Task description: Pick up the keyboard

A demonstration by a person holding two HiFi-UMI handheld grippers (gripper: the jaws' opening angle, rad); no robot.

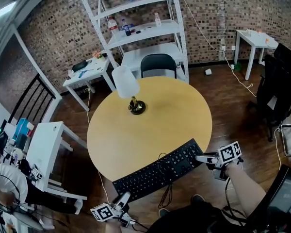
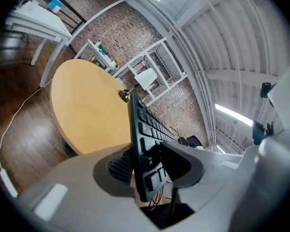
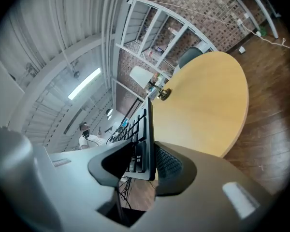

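Jaws part-closed, clamped on keyboard ends: left gripper at left end, right gripper at right end | keyboard held between both, over near rim of counter, apparently clear of it | step: lift | next: level, matched raise; mind dangling cable

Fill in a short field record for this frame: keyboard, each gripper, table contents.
keyboard: black, held at both ends over the table's near edge
left gripper: shut on the keyboard's left end
right gripper: shut on the keyboard's right end
cable: hangs below the keyboard
table: round, yellow
lamp: white shade, stands toward the table's far side
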